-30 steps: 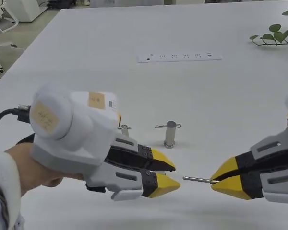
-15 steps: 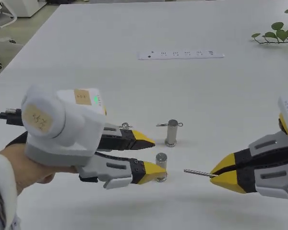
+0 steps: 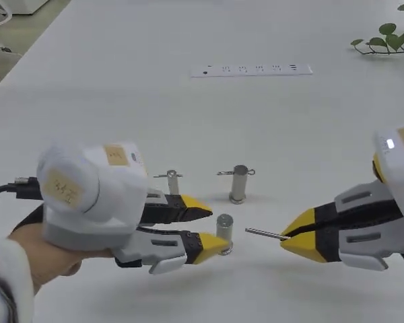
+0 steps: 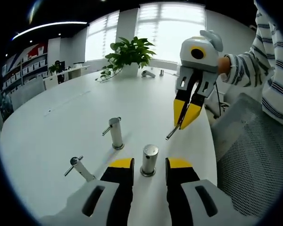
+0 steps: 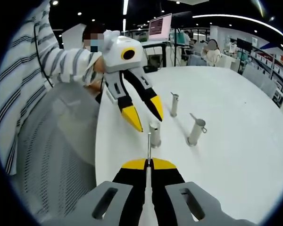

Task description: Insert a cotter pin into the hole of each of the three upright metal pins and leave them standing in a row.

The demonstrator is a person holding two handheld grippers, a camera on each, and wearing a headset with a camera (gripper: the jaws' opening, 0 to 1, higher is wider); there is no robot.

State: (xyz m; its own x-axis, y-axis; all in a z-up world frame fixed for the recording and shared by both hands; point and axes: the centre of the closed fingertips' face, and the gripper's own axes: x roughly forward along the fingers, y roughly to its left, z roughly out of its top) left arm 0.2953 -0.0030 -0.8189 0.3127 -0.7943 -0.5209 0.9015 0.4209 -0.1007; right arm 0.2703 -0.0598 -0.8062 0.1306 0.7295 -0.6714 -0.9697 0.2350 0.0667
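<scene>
You hold the left gripper [image 3: 217,227] at the left of the workbench [image 3: 310,121]. Its jaws are released and now stand either side of the bare metal pin [image 3: 225,224], which they hid a second ago. At 10 o'clock from that pin stands the first metal pin [image 3: 173,180], already cross-pinned. At 1 o'clock stands the second metal pin [image 3: 238,183], fitted the same way. From 3 o'clock the loose cotter pin [image 3: 262,233] points at the bare metal pin, its tip nearer than half a second back but still apart from it. The right gripper [image 3: 287,239] is clenched on the cotter pin's tail. Two of the three look done, and the last insertion appears close. Which way the hole faces cannot be made out, so alignment is the open question. The bare metal pin also sits nearer you than its neighbours, out of their line.
</scene>
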